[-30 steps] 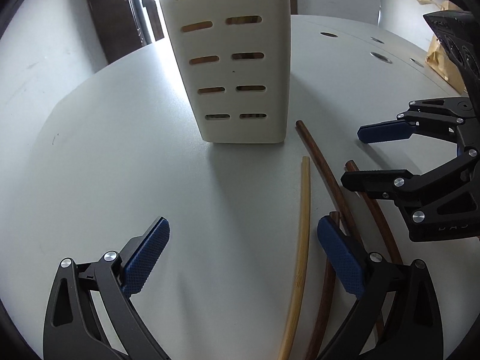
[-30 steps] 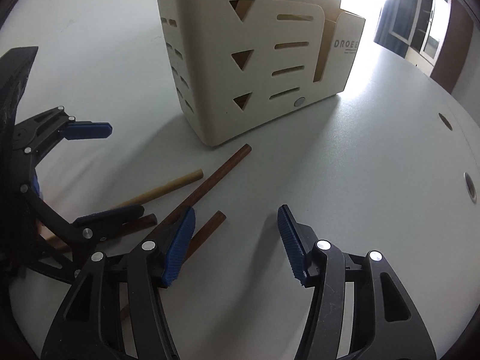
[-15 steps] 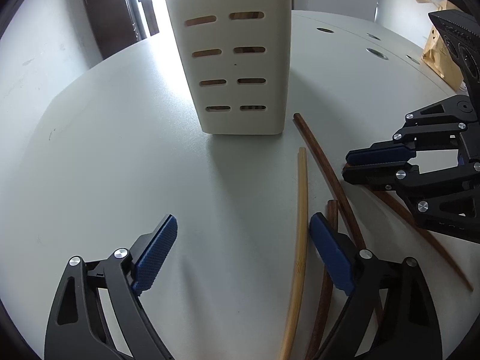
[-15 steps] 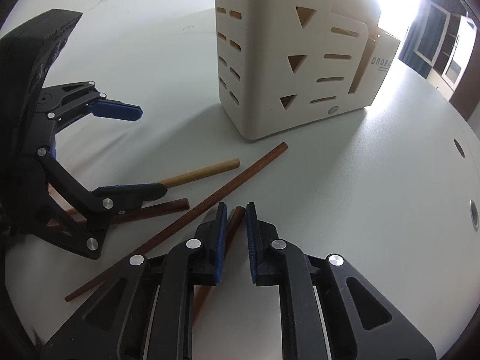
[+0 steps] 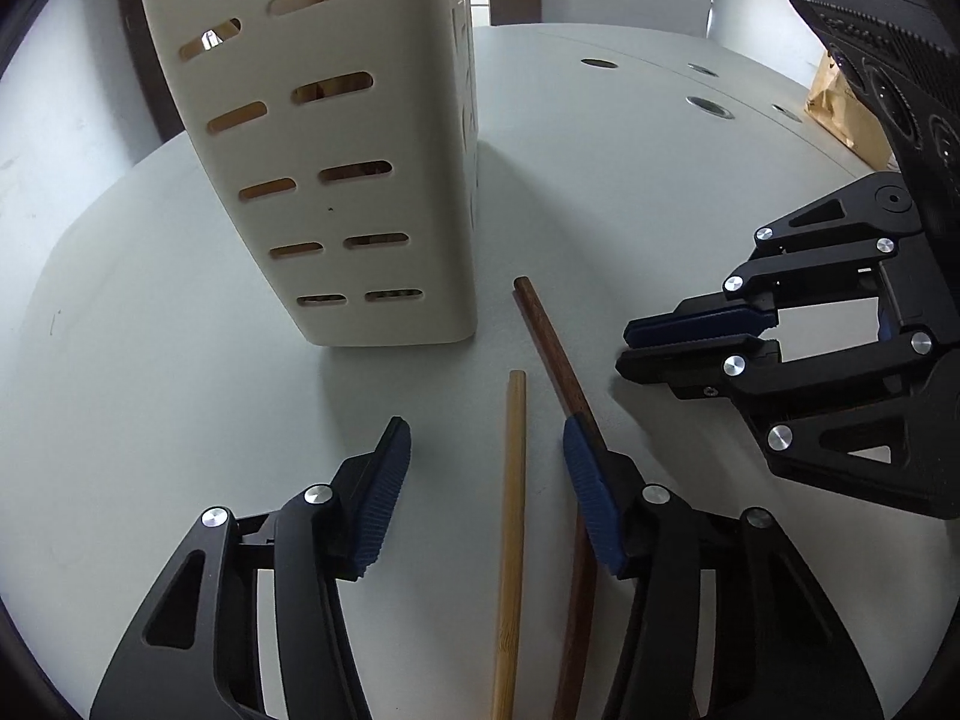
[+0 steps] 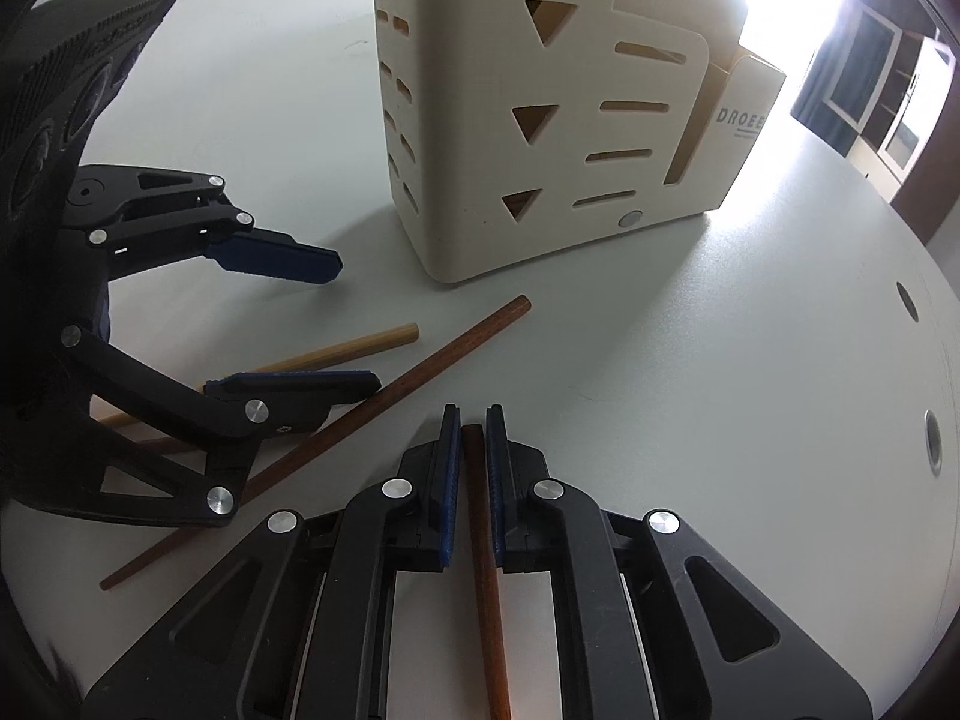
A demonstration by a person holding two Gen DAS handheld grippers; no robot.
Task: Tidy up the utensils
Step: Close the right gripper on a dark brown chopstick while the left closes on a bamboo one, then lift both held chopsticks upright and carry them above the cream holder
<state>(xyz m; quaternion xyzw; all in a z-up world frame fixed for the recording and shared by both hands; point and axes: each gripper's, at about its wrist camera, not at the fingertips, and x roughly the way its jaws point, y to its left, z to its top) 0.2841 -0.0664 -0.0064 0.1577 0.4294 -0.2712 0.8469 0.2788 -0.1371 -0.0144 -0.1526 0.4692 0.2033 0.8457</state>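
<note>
A cream slotted utensil holder (image 5: 336, 138) (image 6: 480, 150) stands on the white table. In front of it lie a light bamboo chopstick (image 5: 513, 510) (image 6: 360, 345) and a long dark brown chopstick (image 5: 549, 336) (image 6: 420, 378). My left gripper (image 5: 487, 438) (image 6: 354, 324) straddles the bamboo chopstick; its jaws are closing, and the pads do not touch the stick. My right gripper (image 6: 471, 420) (image 5: 627, 348) is shut on another dark brown chopstick (image 6: 489, 576), which runs back between its fingers. A further dark stick (image 5: 576, 600) lies partly hidden under the left gripper's right finger.
A tan printed box (image 6: 744, 120) sits against the holder's far side. Round holes (image 6: 933, 441) (image 5: 711, 107) dot the table towards its right edge. A brown paper bag (image 5: 840, 114) lies at the far right. Bare table (image 5: 150, 390) spreads left of the holder.
My right gripper went from open to shut on a dark chopstick. My left gripper's jaws narrowed around the bamboo chopstick and shifted right, closer to the holder.
</note>
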